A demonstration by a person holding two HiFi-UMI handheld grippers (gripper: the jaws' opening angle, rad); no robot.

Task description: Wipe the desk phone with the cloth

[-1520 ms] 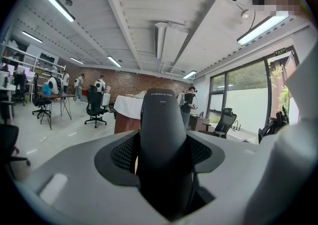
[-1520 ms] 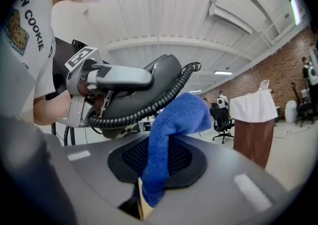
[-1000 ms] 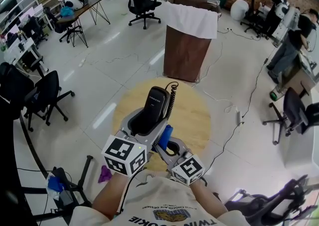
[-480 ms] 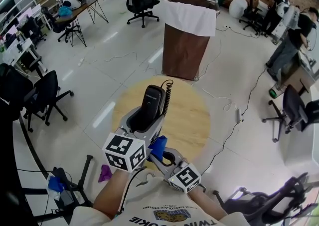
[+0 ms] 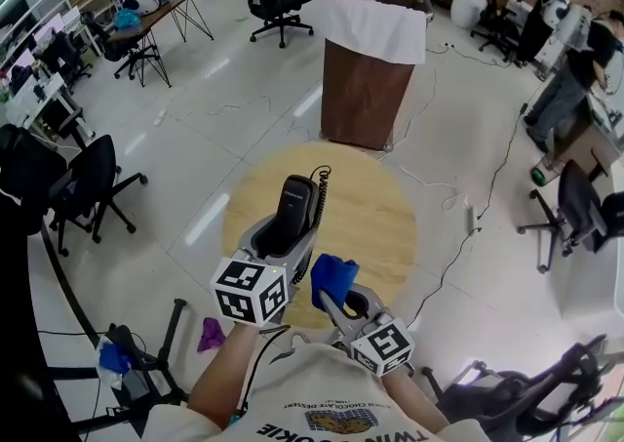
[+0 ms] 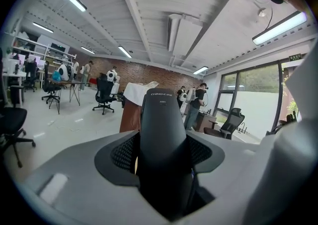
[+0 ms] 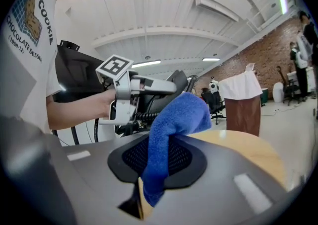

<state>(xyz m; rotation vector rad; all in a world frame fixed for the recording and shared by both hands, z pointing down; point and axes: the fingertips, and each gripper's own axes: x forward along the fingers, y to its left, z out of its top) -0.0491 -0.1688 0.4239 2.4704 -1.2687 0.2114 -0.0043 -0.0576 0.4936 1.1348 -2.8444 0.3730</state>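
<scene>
While pinching blue cloth (image 5: pixel 333 274), right gripper (image 5: pixel 343 301) hangs nearest, over near edge of round wooden table (image 5: pixel 380 225). Just beside it, left gripper (image 5: pixel 290 240) has jaws wide, clamped on black phone handset (image 5: pixel 295 204), coiled cord (image 5: pixel 319 198) alongside. Open wood lies right of handset. Past far edge: floor (image 5: pixel 244 108), then brown bin (image 5: pixel 363 99).

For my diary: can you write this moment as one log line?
left gripper: shut on handset | right gripper: shut on blue cloth | wipe: blue cloth beside handset, contact unclear
</scene>
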